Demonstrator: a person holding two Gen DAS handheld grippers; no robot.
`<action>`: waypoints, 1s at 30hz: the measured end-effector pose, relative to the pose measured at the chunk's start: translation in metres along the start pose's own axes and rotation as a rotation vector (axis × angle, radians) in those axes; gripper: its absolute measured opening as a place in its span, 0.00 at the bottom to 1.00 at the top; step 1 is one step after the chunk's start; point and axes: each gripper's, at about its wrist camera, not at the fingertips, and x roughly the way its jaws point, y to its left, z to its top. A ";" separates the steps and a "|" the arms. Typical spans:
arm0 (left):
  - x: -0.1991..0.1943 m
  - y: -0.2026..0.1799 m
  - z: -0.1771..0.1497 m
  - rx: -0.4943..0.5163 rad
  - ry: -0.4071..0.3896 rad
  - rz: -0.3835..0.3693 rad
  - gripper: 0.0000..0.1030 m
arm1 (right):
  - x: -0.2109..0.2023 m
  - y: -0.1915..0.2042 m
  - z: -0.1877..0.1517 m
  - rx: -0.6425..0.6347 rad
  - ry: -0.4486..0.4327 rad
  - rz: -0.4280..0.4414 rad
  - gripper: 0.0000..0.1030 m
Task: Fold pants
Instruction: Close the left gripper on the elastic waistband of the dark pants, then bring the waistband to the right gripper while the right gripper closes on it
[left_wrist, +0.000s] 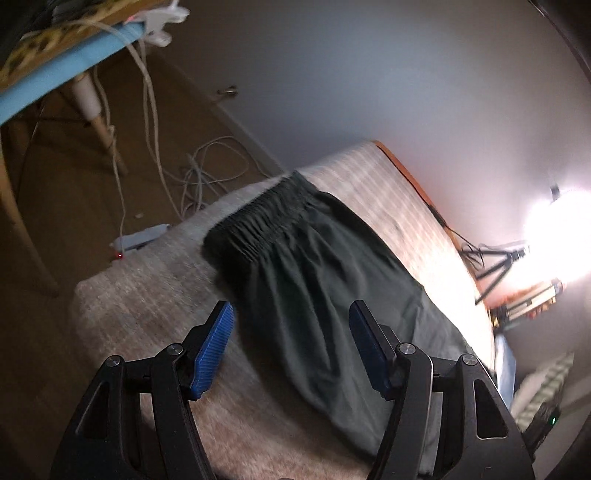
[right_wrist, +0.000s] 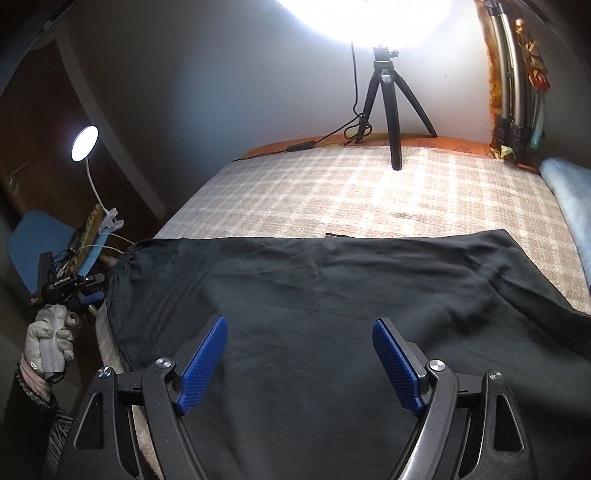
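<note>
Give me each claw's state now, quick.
Left claw: open, holding nothing, above the pants.
Right claw: open, holding nothing, above the pants.

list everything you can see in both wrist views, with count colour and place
pants: one, dark green-black, spread flat on the bed, elastic waistband toward the chair side
bed cover: one, beige check, under the pants
tripod: one, black, at the far edge of the bed, carrying a bright lamp
clip lamp: one, white, lit, on the chair
chair: one, light blue, beside the bed
cables: several, white, on the floor
left gripper: black, blue pads, open above the pants
right gripper: black, blue pads, open above the pants
gloved hand: one, white, holding the left gripper
</note>
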 end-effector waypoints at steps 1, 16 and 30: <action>0.003 0.003 0.003 -0.014 0.004 -0.003 0.63 | 0.000 -0.001 0.001 0.003 0.000 0.001 0.81; 0.033 0.009 0.020 -0.034 -0.091 -0.030 0.62 | 0.014 -0.007 -0.002 0.040 0.036 0.005 0.81; 0.027 -0.047 0.008 0.263 -0.230 0.088 0.08 | 0.027 -0.004 -0.003 0.036 0.055 -0.021 0.81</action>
